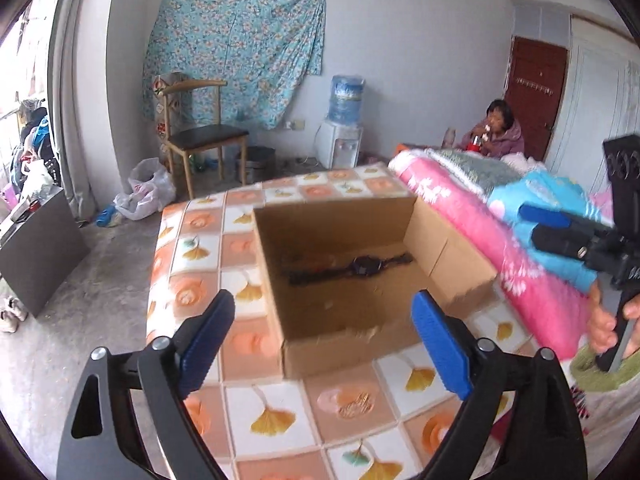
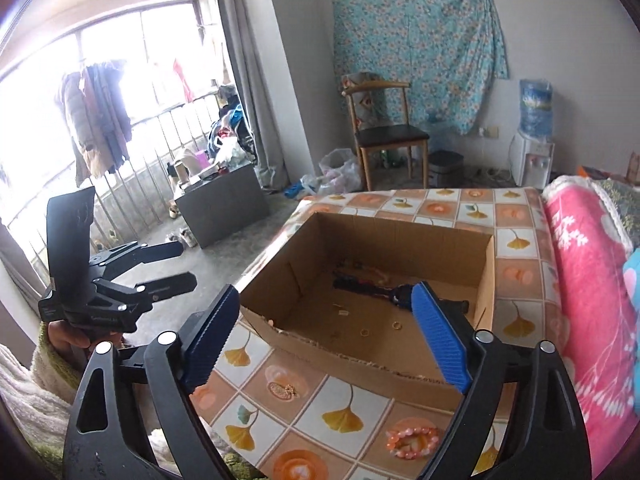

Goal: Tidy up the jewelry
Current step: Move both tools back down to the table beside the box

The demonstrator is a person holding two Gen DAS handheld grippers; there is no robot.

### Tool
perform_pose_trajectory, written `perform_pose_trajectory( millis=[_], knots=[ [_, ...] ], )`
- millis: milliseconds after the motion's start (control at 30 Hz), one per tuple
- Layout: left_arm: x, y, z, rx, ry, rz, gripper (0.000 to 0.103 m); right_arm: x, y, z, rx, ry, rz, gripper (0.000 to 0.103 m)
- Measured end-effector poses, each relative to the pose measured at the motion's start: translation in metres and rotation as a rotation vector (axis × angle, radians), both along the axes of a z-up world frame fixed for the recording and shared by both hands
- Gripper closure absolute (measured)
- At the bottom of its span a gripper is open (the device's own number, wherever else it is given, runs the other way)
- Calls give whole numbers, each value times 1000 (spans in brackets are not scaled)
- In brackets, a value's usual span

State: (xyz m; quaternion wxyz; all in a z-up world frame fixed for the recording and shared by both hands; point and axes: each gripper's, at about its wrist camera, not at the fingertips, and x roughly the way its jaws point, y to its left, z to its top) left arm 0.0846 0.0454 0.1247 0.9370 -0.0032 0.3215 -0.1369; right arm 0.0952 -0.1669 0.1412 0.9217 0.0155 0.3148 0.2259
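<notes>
On the tiled table (image 2: 516,216), both spread, empty tools (image 1: 320,340) (image 2: 324,336) hover before the open box's (image 2: 486,276) near edge.

A black watch (image 2: 400,294) is lying flat at the far end of the open box (image 2: 272,280), two gold rings (image 2: 396,325) nearer; a pink bead bracelet (image 2: 412,442) is resting on the desk (image 2: 340,416) before it.

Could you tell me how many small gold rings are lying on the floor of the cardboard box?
2: one ring toward the near wall of the cardboard box, the other ring just right of it. More may hide behind the right tongs.
</notes>
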Motion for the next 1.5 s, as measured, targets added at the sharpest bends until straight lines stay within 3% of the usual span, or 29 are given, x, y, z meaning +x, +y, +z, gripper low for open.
perform_pose_trajectory(
  millis=[133,300,400,567,733,967,1067,1333,1433,1500],
  knots=[
    [-8,3,-28,65,59,40,12,-11,8,-19,-46,26,-13,13],
    [-5,5,-71,42,173,62,12,-6,7,-58,-42,154,-66,10],
    [4,4,-99,75,246,81,12,-4,5,-81,-39,234,-105,10],
    [15,1,-124,115,303,88,12,1,2,-117,-40,358,-165,10],
    [20,1,-134,114,329,96,12,-3,10,-131,-86,393,-168,10],
    [13,-4,-140,152,308,87,12,-8,17,-138,-106,382,-152,10],
    [3,-8,-143,206,281,82,12,-10,18,-137,-112,370,-155,10],
    [-20,-32,-146,207,222,-56,13,-10,21,-139,-84,372,-169,10],
    [-23,-43,-150,206,190,-73,19,-12,23,-139,-86,350,-173,11],
    [-22,-47,-152,191,183,-74,28,-15,21,-138,-79,341,-181,11]
  ],
)
